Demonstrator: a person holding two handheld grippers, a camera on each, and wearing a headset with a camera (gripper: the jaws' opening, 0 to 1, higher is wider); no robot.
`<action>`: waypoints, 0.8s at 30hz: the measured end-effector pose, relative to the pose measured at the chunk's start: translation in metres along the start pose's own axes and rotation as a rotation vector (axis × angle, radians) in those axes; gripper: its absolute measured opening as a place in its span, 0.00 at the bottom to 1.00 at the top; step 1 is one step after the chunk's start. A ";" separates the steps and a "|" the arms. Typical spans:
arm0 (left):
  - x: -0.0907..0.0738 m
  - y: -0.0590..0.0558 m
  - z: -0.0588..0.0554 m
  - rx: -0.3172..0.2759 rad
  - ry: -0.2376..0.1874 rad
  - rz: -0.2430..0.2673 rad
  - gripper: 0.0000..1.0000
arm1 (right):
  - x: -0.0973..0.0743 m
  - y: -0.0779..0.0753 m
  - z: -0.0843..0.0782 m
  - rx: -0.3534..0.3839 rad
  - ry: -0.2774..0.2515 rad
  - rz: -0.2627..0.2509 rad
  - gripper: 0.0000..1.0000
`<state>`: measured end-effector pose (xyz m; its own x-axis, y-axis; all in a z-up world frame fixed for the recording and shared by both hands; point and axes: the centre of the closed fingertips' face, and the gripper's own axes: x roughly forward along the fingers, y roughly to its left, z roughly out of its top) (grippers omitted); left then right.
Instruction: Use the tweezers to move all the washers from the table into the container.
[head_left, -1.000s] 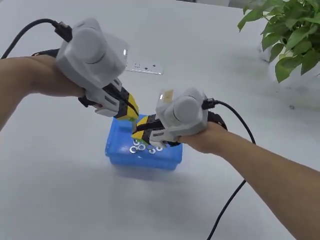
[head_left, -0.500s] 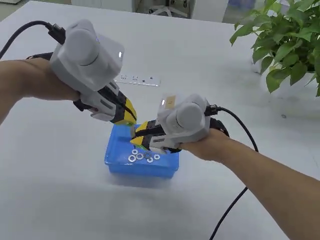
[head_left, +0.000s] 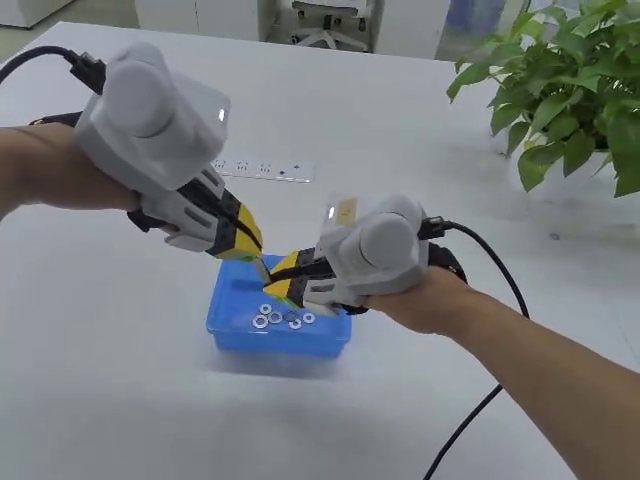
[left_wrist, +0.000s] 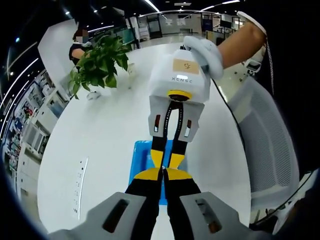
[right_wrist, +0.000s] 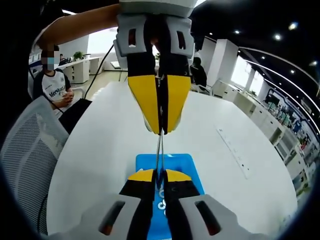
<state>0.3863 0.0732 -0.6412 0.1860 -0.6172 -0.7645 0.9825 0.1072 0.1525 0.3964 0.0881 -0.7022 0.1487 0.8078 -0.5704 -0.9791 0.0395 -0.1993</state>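
Jaws: left gripper (head_left: 254, 246) and right gripper (head_left: 277, 284) both clamp tweezers (right_wrist: 159, 142) | washers (head_left: 283, 319) in container (head_left: 270, 342) just below

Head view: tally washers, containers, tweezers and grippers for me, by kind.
washers: 5 showing
container: 1
tweezers: 1
grippers: 2, left gripper and right gripper
Total: 9

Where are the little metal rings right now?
In the head view, the washers lie clustered inside the blue container on the white table, just below the meeting tips of the left gripper and right gripper.
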 end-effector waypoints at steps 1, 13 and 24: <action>0.000 -0.001 0.000 0.004 0.000 0.001 0.05 | -0.001 0.001 0.000 -0.003 0.001 -0.002 0.07; 0.001 -0.017 -0.012 0.011 0.020 0.003 0.05 | -0.007 0.015 -0.003 -0.032 0.047 0.013 0.06; 0.009 -0.035 -0.023 -0.008 0.030 -0.010 0.05 | -0.009 0.032 -0.013 -0.087 0.120 0.046 0.05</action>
<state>0.3535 0.0817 -0.6676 0.1765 -0.5943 -0.7846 0.9843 0.1080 0.1397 0.3650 0.0747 -0.7135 0.1250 0.7312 -0.6706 -0.9702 -0.0512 -0.2367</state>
